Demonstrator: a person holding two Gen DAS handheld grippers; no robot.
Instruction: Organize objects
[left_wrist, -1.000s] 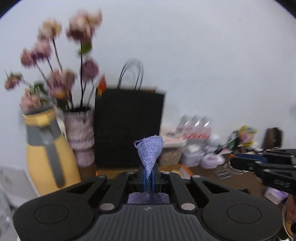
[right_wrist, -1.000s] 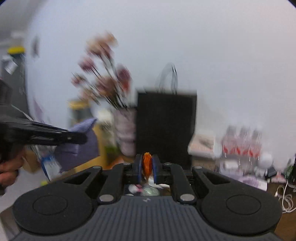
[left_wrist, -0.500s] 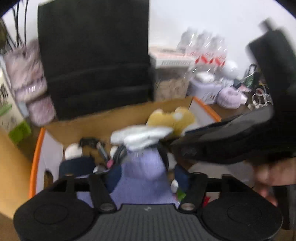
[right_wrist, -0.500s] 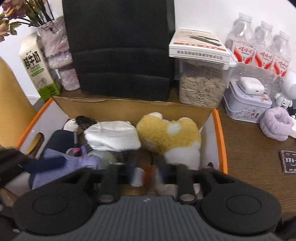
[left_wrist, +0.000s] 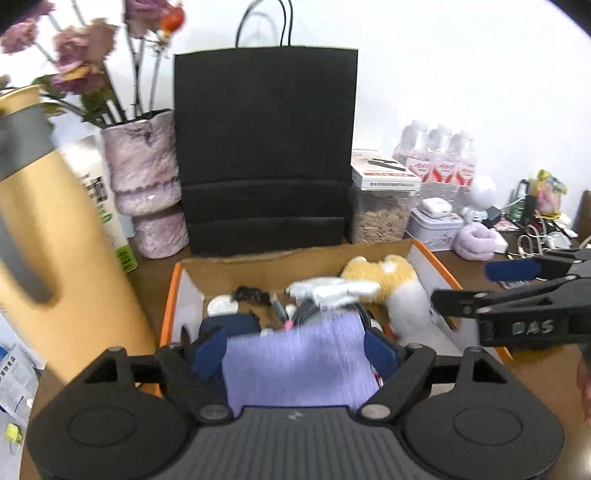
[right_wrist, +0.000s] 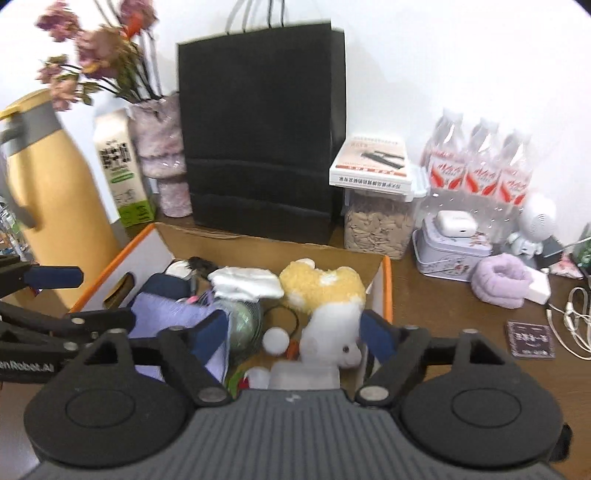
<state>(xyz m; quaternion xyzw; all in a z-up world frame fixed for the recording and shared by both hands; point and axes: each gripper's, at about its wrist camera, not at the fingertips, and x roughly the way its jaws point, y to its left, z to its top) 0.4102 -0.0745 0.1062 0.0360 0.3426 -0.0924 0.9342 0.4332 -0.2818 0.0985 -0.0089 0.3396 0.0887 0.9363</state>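
Both claws hang over an open cardboard box (right_wrist: 386, 280) with orange edges that sits on a brown tabletop (right_wrist: 454, 314). The left claw (left_wrist: 295, 350) is spread wide, and its jaws have just been opening. A purple cloth (left_wrist: 299, 365) lies between its blue pads (left_wrist: 208, 352), but the pads do not squeeze it; it looks blurry, and its far edge reaches over the things in the box. The right claw (right_wrist: 291, 332) is spread wide too, and its jaws have also just been opening. Nothing is pinched in it. Under it, inside the box, sits a yellow and white plush toy (right_wrist: 328, 306), next to a white ball (right_wrist: 275, 339), a shiny round thing (right_wrist: 242, 325) and a white crumpled cloth (right_wrist: 247, 282). A tiny bit of orange shows beside the toy, too small to tell what it is. In the right view the purple cloth rests in the left part of the box, on top of something dark blue. Behind the box stands a tall black paper bag (right_wrist: 258, 129). To its left are a fuzzy pink vase (left_wrist: 142, 177) with flowers, a milk carton (right_wrist: 122, 173) and a big yellow jug (right_wrist: 48, 192). To the right are a clear jar of seeds (right_wrist: 376, 225) with a white box on top, three water bottles (right_wrist: 480, 166), a small tin (right_wrist: 450, 251) and a purple fuzzy roll (right_wrist: 502, 280).
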